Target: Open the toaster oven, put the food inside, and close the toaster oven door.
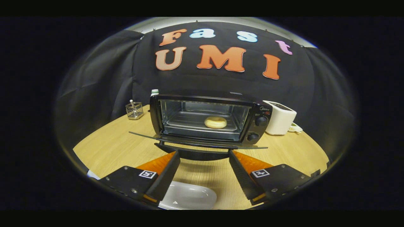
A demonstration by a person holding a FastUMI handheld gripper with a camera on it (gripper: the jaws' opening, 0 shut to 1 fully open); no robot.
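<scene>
Gripper view is showing the toaster oven sitting on the wooden tabletop with its glass door hanging fully down, and the round bun already lying on the tray inside. The claw is standing open and empty, its fingers flanking the door's handle just ahead. Closing appears to be the step remaining: getting under the handle's middle and lifting evenly along the hinge arc would likely be keeping the door from twisting. A white plate is lying beneath the fingers.
</scene>
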